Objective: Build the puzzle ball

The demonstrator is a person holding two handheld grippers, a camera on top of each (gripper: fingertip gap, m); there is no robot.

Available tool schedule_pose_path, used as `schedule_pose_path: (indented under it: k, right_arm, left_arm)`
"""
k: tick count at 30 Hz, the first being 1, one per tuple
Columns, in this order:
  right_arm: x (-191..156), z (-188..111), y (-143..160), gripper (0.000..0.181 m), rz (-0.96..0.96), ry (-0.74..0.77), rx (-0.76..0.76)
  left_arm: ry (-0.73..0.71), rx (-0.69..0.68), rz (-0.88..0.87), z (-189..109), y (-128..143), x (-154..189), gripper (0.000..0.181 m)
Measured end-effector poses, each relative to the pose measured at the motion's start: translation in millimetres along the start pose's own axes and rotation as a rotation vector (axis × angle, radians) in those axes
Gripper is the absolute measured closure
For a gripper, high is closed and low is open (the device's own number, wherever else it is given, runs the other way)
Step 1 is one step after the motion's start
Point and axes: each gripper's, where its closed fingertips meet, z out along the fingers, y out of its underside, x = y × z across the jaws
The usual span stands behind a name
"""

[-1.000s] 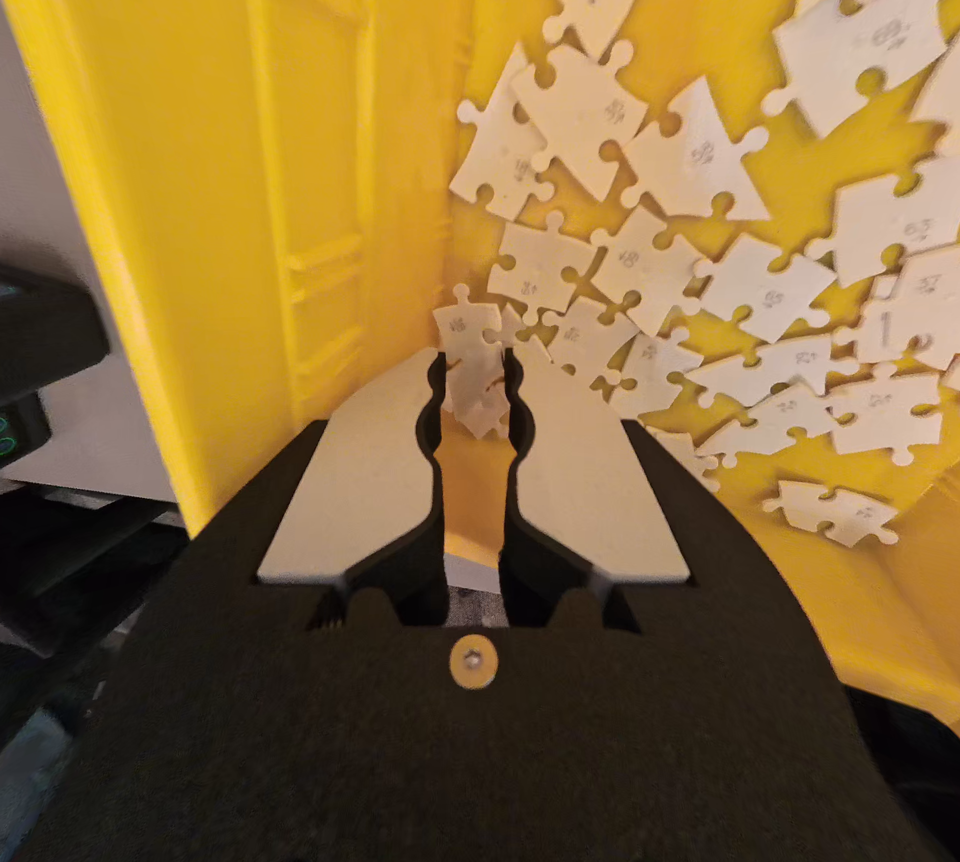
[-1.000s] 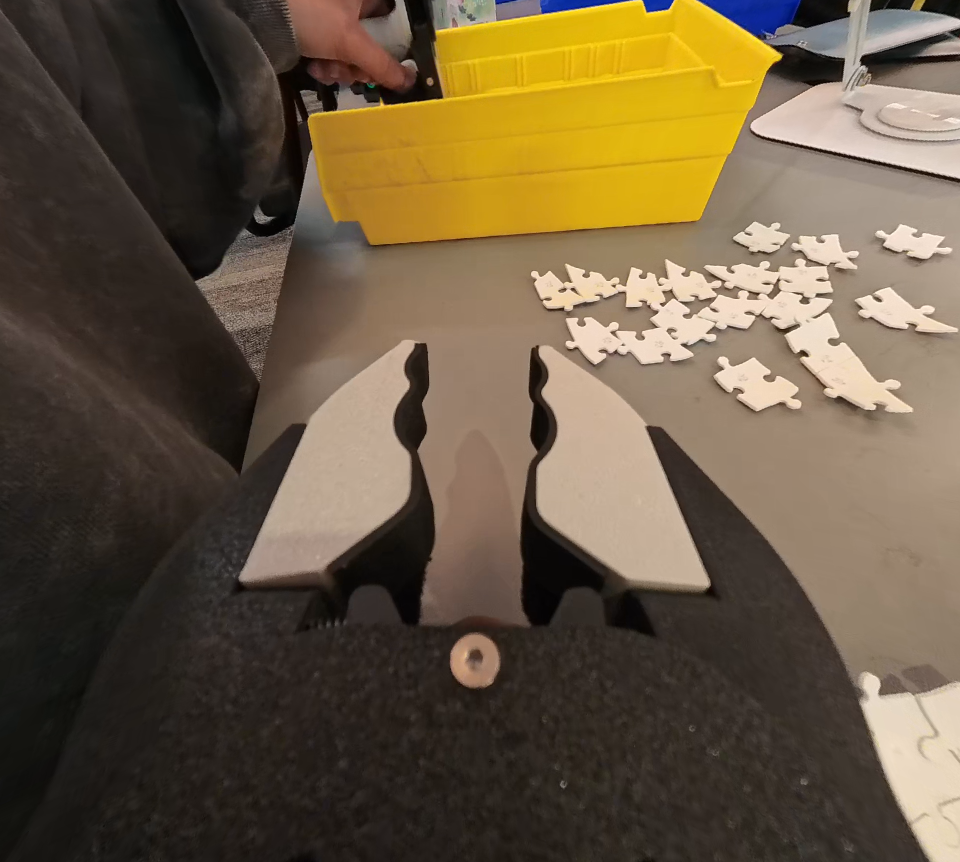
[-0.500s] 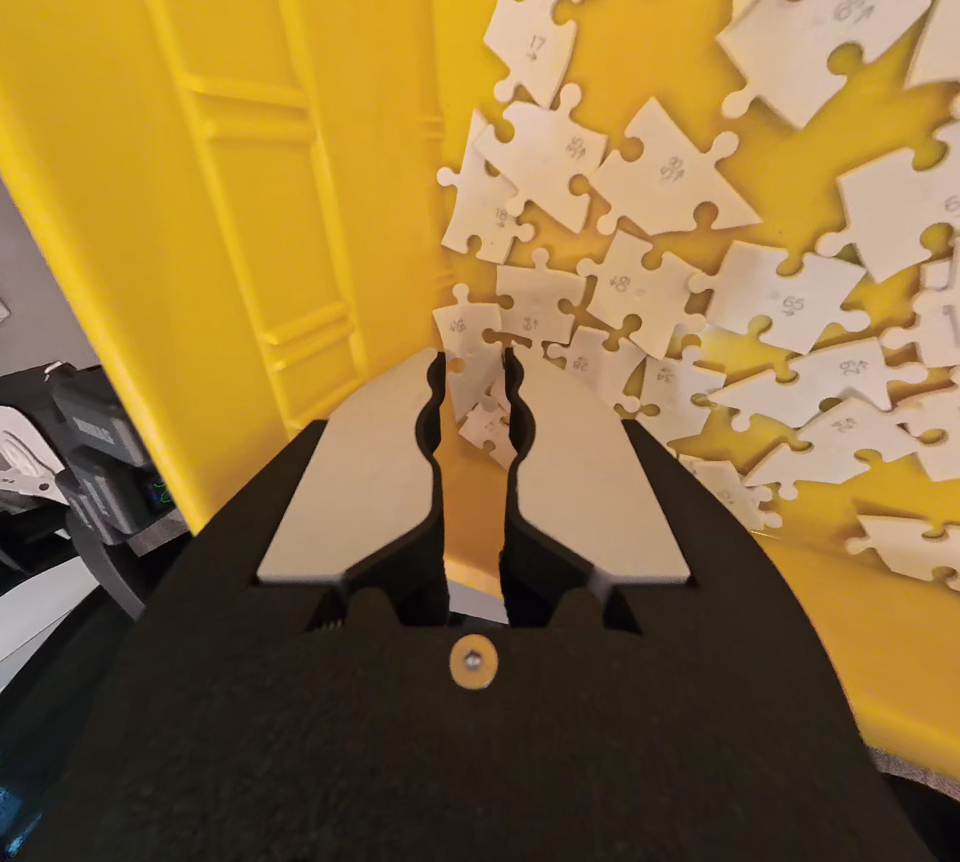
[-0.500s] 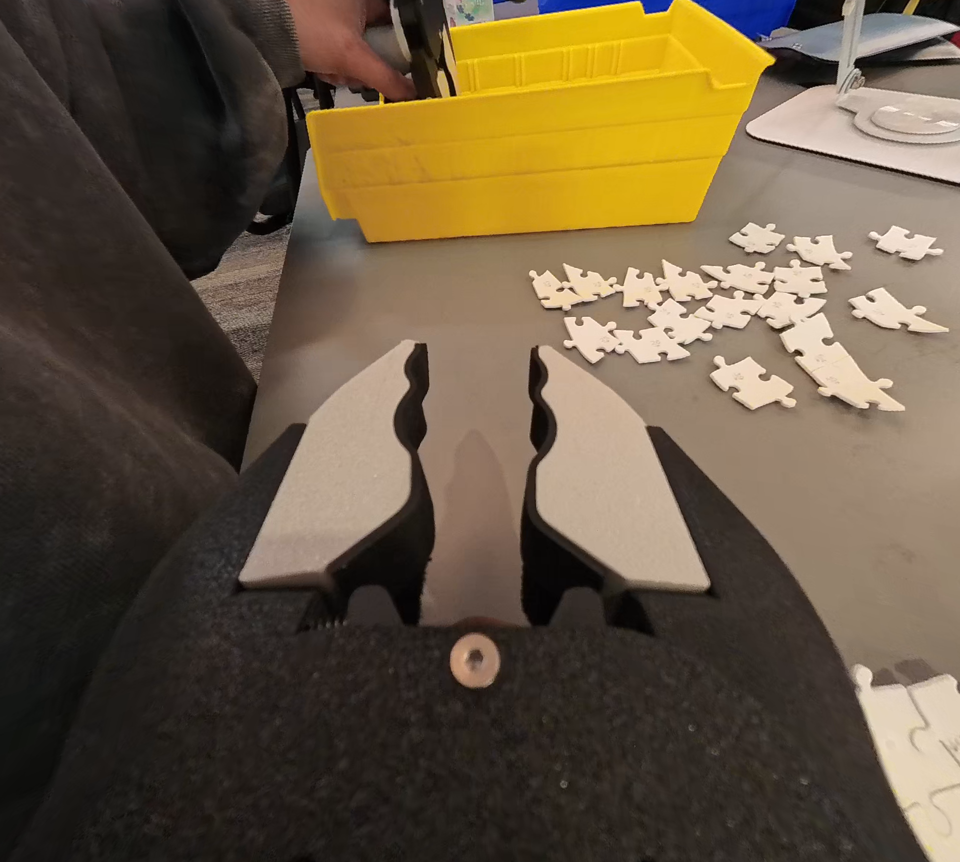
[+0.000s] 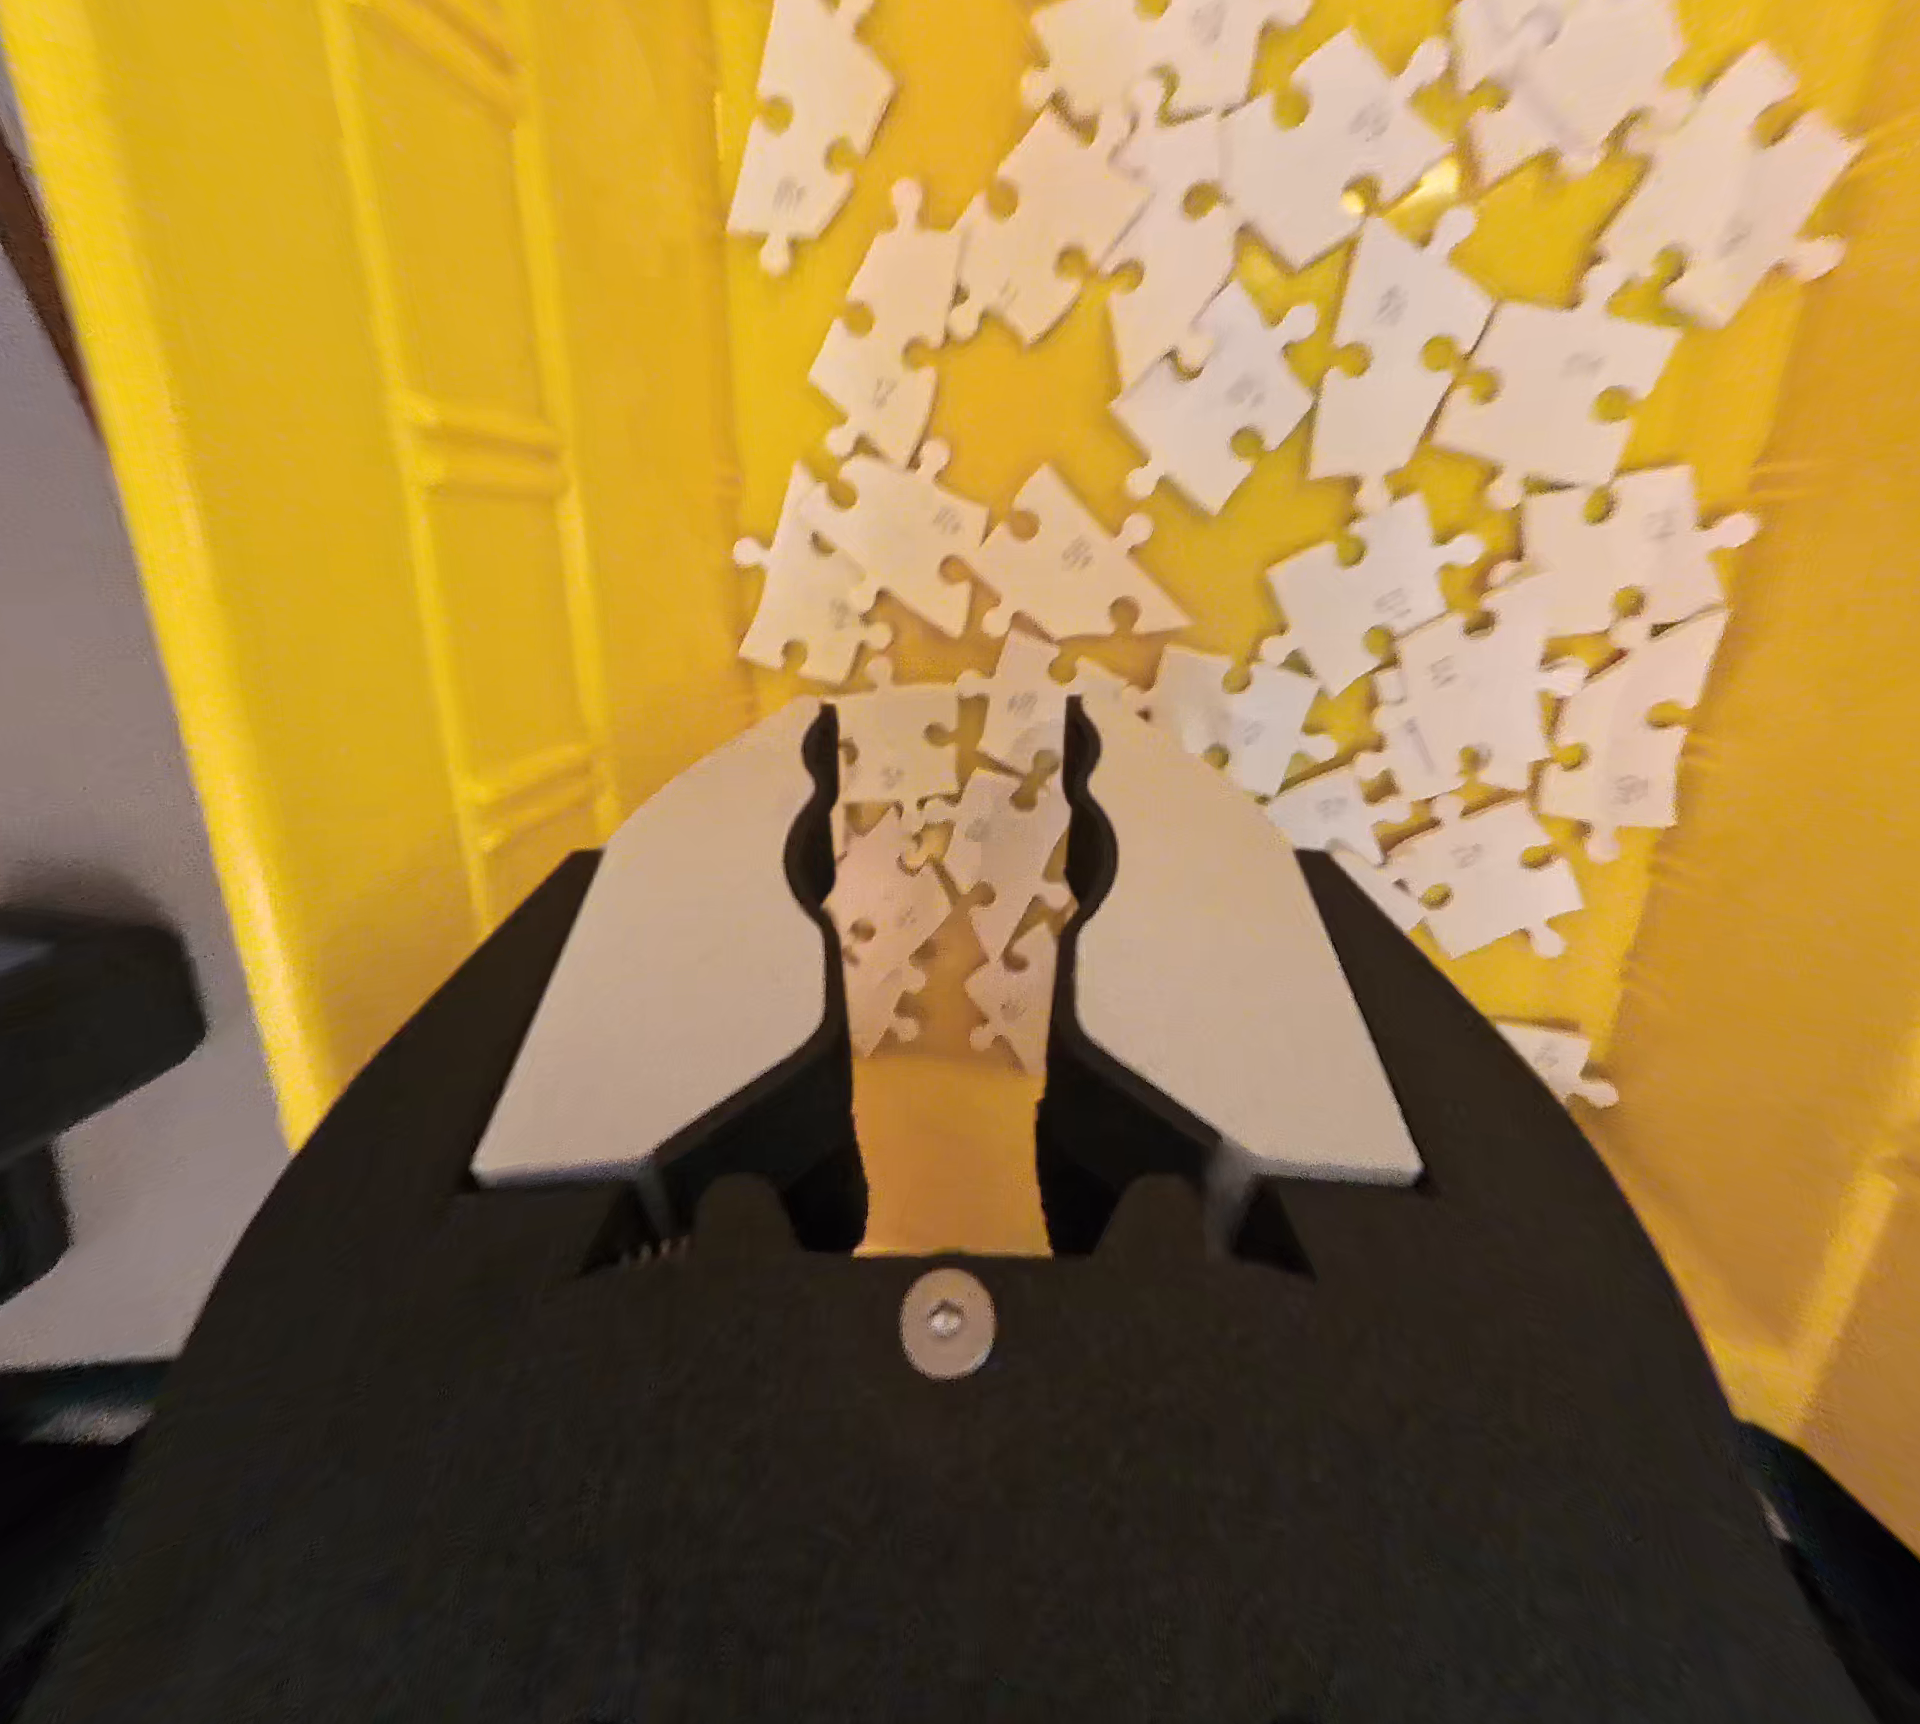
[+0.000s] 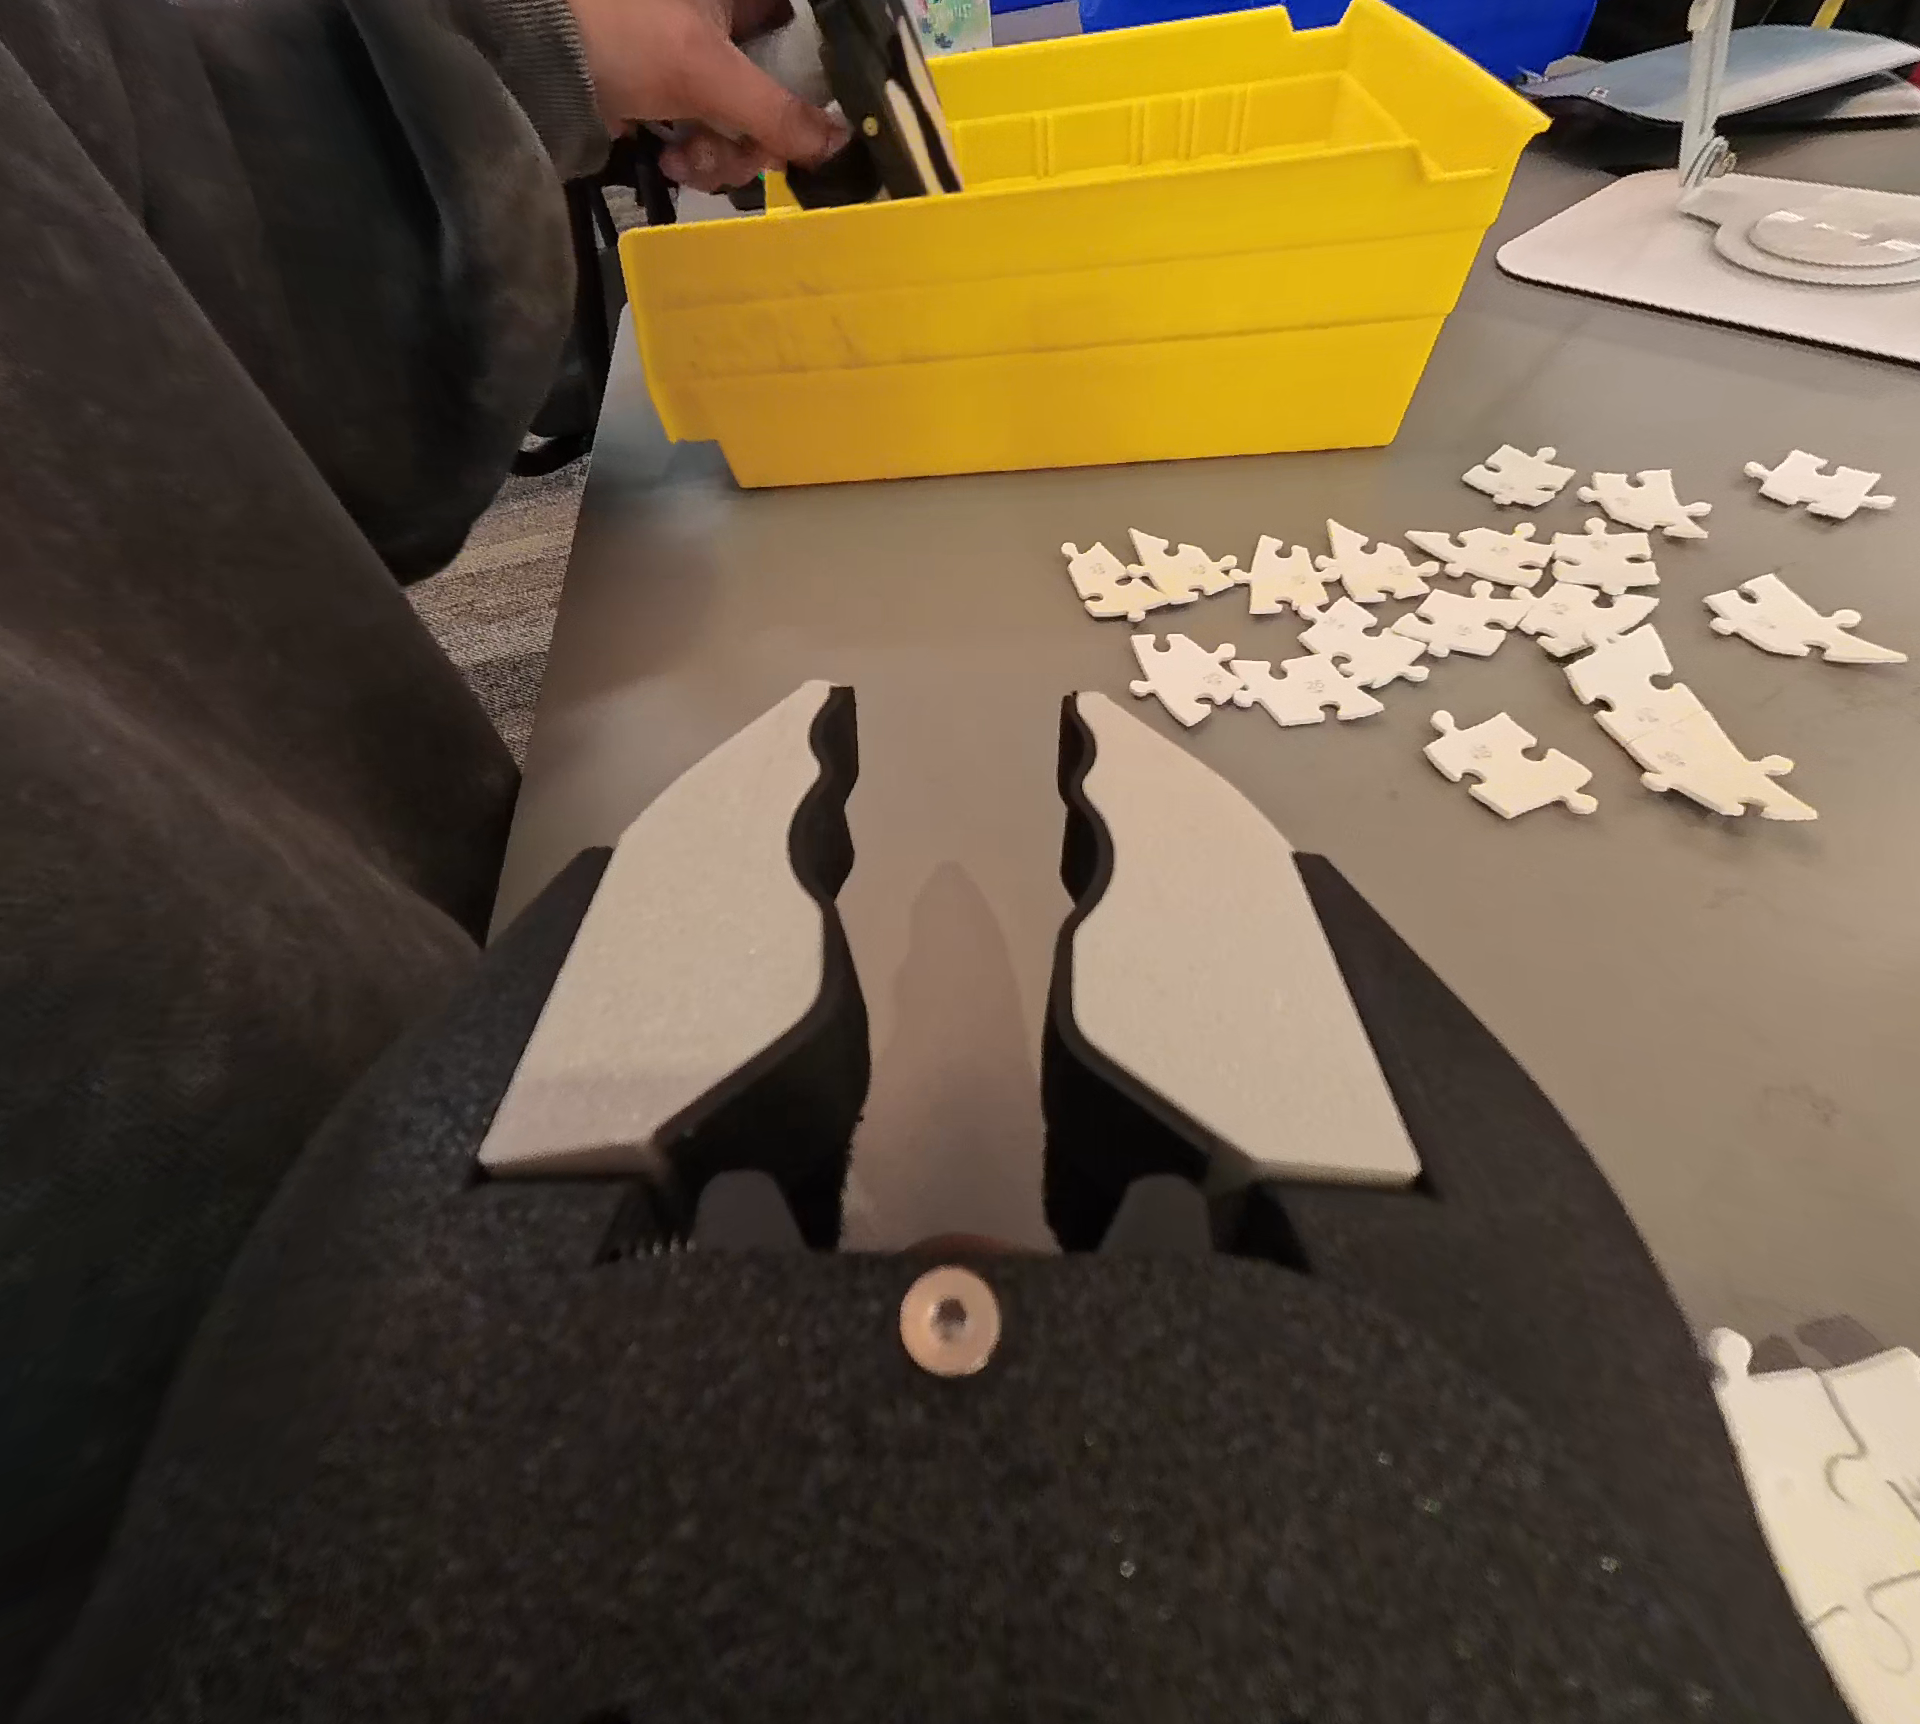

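Grey desk (image 6: 935, 594), flat, carried everything listed. Yellow plastic storage bin (image 6: 1049, 365), open-topped, ribbed walls, stood at the far left of the desk; floor covered by a loose layer of white numbered puzzle pieces (image 5: 1226, 386), many overlapping. Left gripper (image 5: 948, 718), black body with grey finger plates, was inside the bin near its left wall, held by a person's hand (image 6: 675, 22) in a dark grey sleeve; jaws moderately parted and empty, where half a second earlier they had stood nearly closed around an upright piece in the corner. That piece now appeared to lie back among the others, so the pick had seemingly been released or missed and needed repeating. Right gripper (image 6: 956, 708), same pattern, sat low over bare desk, jaws moderately parted, nothing held, unchanged. Scattered group of white puzzle pieces (image 6: 1455, 604) lay flat on the desk right of it, well apart from the bin. Joined white section (image 6: 1808, 1508), lower right corner, partly seen; ball barely begun, by estimate.
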Motion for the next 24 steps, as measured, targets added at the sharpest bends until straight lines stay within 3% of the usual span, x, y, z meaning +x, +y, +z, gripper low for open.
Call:
schedule_pose_path:
  k: [7, 18, 24]
  right_arm:
    - [0, -1, 0, 0.144, -0.007, 0.009, -0.004]
    - [0, 1, 2, 0.144, -0.008, 0.003, -0.013]
    - [0, 0, 1, 0.144, -0.003, 0.001, -0.01]
  left_arm:
    - [0.112, 0.016, -0.002, 23, -15, 15, 0.141]
    - [0.171, -0.009, 0.039, 18, -14, 28, 0.141]
    - [0.141, 0.088, 0.142, 2, -52, 20, 0.14]
